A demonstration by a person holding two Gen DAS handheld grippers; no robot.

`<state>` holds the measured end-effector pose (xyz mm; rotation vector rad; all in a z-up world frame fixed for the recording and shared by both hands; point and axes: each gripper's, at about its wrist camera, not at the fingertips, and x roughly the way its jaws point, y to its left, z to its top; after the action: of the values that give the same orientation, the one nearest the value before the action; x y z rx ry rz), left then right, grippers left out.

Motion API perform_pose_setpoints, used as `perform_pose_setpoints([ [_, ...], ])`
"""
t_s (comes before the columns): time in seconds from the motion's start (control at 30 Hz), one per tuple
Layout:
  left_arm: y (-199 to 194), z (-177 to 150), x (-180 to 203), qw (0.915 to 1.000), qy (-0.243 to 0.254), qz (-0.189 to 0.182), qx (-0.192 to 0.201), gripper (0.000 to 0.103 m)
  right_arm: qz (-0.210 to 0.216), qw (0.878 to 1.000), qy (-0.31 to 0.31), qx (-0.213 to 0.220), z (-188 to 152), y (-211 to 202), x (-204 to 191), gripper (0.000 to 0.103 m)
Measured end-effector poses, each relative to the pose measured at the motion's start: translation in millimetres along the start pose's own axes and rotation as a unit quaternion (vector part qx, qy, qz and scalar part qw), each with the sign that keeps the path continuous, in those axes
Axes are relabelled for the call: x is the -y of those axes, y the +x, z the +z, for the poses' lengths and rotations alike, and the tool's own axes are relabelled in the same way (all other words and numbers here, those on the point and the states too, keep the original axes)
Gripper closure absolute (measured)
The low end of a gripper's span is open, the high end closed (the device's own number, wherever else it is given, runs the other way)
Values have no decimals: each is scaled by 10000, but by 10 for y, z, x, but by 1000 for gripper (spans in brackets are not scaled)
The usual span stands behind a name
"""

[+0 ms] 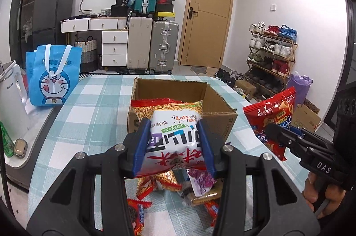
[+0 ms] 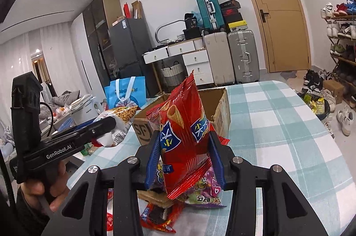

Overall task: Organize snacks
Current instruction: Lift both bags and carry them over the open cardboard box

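My left gripper (image 1: 174, 145) is shut on a white and red noodle snack bag (image 1: 173, 125) and holds it above the table, just in front of the open cardboard box (image 1: 220, 107). My right gripper (image 2: 185, 158) is shut on a red cone snack bag (image 2: 182, 136), also lifted, near the box (image 2: 222, 107). The red bag also shows in the left wrist view (image 1: 271, 118), to the right of the box. A pile of loose snack packets (image 1: 178, 189) lies on the checked tablecloth below both grippers; it also shows in the right wrist view (image 2: 178, 202).
A blue Doraemon bag (image 1: 53, 76) and a white kettle (image 1: 11, 100) stand left of the table (image 1: 93, 107). Suitcases (image 1: 162, 47), drawers, a door and a shoe rack (image 1: 271, 58) are behind. Shoes and a snack bin (image 2: 316, 105) lie on the floor at the right.
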<state>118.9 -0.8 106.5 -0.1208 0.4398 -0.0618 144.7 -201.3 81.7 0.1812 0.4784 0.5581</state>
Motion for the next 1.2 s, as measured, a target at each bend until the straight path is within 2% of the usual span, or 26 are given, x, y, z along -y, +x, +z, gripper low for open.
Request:
perform_pose_setpoints([
  [0.5, 502, 402, -77, 9996, 11, 264, -51, 62, 91, 9998, 171, -99, 288, 363, 45, 61],
  [0.77, 858, 519, -174, 9990, 26, 389, -199, 62, 90, 9996, 192, -187, 380, 601, 66, 61],
  [1.2, 1404, 665, -113, 9974, 147, 601, -377, 62, 151, 9979, 481, -411, 514, 1051, 170, 61],
])
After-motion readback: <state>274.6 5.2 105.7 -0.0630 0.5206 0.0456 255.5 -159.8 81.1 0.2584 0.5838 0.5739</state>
